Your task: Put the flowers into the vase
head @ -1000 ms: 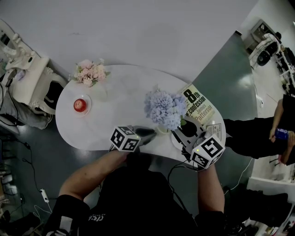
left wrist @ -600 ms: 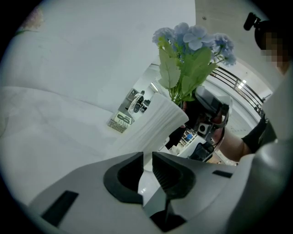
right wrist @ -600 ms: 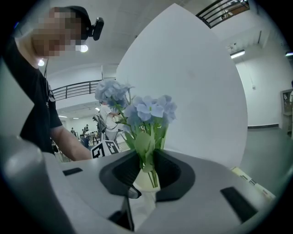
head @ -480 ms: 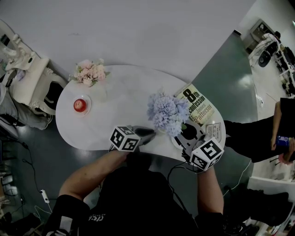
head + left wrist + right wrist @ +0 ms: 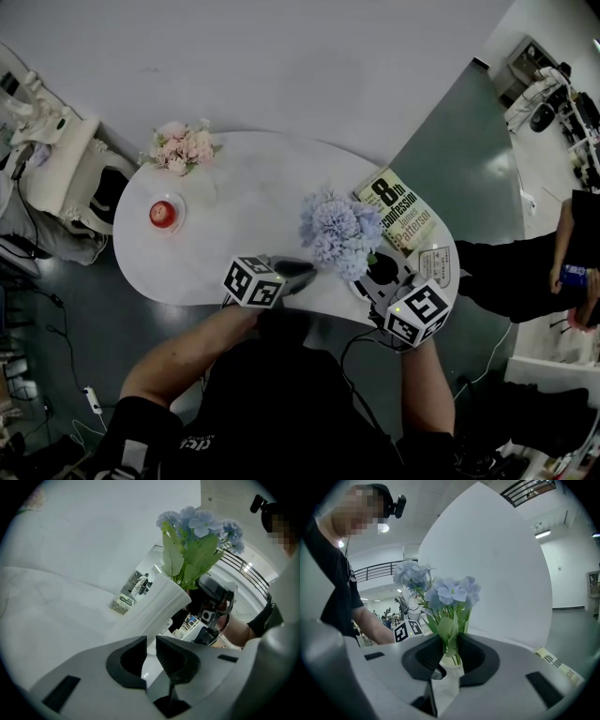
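Note:
A bunch of blue flowers (image 5: 339,232) stands upright over a white ribbed vase (image 5: 154,606) near the front edge of the white table (image 5: 244,187). My left gripper (image 5: 307,271) comes in from the left and is shut on the vase's lower part (image 5: 151,641). My right gripper (image 5: 364,269) comes in from the right and is shut on the green stems (image 5: 451,641) just above the vase mouth (image 5: 446,677). The blue heads (image 5: 447,592) rise above the jaws, with leaves pinched between the pads. In the head view the blooms hide most of the vase.
A book (image 5: 398,211) lies behind my right gripper at the table's right end. A pink flower bunch (image 5: 183,147) and a red thing on a small plate (image 5: 163,214) sit at the far left. A white chair (image 5: 66,173) stands left; a person (image 5: 525,272) stands right.
The blue flowers have shifted slightly to the right and toward me with my right gripper. My left gripper has stayed where it was on the vase.

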Demonstrator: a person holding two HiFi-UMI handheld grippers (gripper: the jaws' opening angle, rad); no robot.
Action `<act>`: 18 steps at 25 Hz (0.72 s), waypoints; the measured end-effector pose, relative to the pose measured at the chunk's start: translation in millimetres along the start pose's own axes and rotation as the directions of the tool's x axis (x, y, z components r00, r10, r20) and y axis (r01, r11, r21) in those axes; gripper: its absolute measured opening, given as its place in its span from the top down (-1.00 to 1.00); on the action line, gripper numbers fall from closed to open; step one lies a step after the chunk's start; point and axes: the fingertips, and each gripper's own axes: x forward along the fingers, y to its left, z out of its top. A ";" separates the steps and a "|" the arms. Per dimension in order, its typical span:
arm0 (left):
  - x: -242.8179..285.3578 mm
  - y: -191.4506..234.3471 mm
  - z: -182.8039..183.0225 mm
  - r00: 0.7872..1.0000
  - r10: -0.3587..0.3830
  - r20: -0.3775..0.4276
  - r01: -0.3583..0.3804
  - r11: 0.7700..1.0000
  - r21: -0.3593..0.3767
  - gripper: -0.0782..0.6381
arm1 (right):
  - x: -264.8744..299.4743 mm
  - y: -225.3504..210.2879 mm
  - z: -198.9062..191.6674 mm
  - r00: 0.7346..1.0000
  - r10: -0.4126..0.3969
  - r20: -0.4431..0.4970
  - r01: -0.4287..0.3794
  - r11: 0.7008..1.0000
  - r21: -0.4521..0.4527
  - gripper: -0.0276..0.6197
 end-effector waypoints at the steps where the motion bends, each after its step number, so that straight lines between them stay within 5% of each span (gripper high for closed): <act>1: -0.2 0.1 0.0 1.000 0.000 0.000 0.000 1.000 0.000 0.62 | 0.5 0.2 -1.2 1.000 0.000 -0.005 0.000 1.000 0.000 0.60; 18: -5.4 -0.2 -1.1 1.000 -0.008 0.002 0.008 1.000 0.006 0.62 | 3.0 1.9 -16.7 0.999 -0.022 -0.040 0.023 1.000 0.005 0.59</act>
